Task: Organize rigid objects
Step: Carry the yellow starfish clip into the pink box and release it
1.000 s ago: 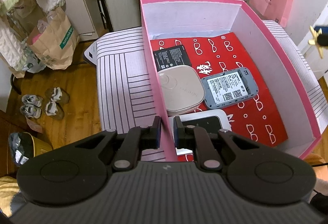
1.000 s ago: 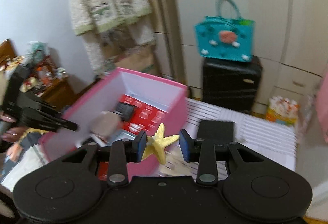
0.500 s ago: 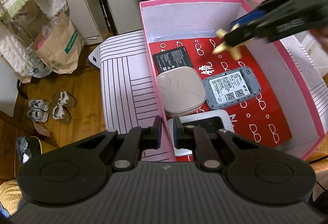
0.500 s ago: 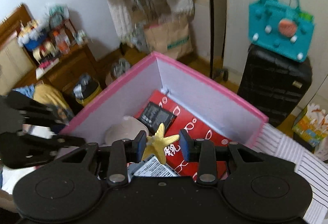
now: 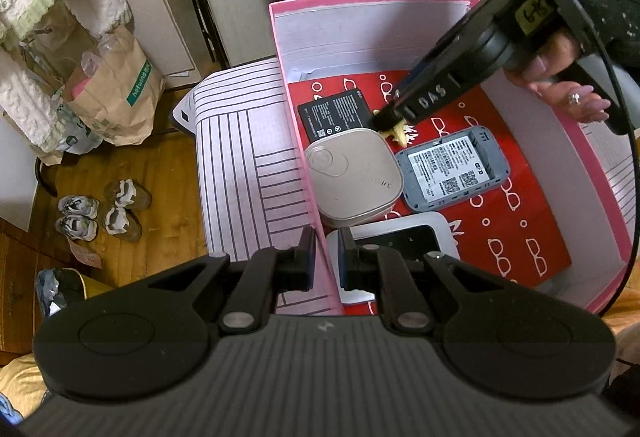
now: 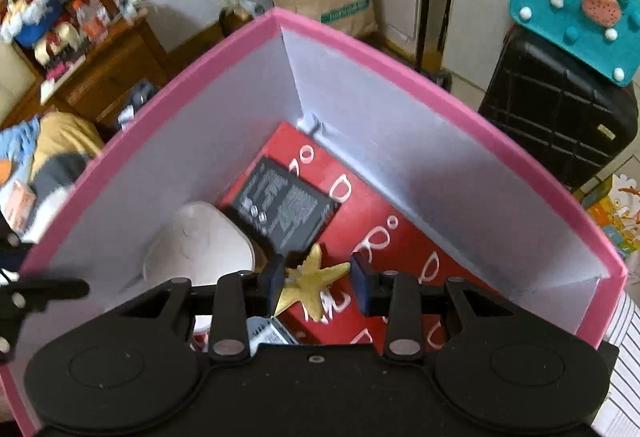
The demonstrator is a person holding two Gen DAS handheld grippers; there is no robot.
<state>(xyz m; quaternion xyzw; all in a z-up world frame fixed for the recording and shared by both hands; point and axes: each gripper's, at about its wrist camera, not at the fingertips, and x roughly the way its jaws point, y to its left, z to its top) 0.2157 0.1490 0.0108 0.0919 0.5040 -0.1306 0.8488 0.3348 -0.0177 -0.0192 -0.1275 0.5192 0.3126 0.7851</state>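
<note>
Starfish (image 6: 310,287) — a small yellow rigid star-shaped ornament — lies low inside the pink-rimmed, white-walled cardboard box (image 6: 352,49), one arm pointing up and away from the right gripper (image 6: 318,283), another stretched toward its right finger. It sits between the two fingers, touching the left pad; a gap shows at the right pad, so the jaws stand parted rather than clamped. Whether the star rests on the red printed paper lining (image 6: 404,241) cannot be told. In the left wrist view only its yellow tips (image 5: 398,131) show below the right gripper's (image 5: 394,119) finger ends.

Left of that, the left gripper (image 5: 324,257) straddles the box's near-left wall, jaws narrow and pinching the pink edge (image 5: 316,221). Ahead of it lie a beige rounded-square case (image 5: 352,177), a black flat battery (image 5: 334,111), a grey device with white label (image 5: 454,169) and a white-framed black-screened device (image 5: 400,241). The box stands on a white striped surface (image 5: 236,157) — beyond are wood flooring (image 5: 160,173), a brown paper bag (image 5: 116,97), a black suitcase (image 6: 560,109) and a teal felt handbag (image 6: 576,5).
</note>
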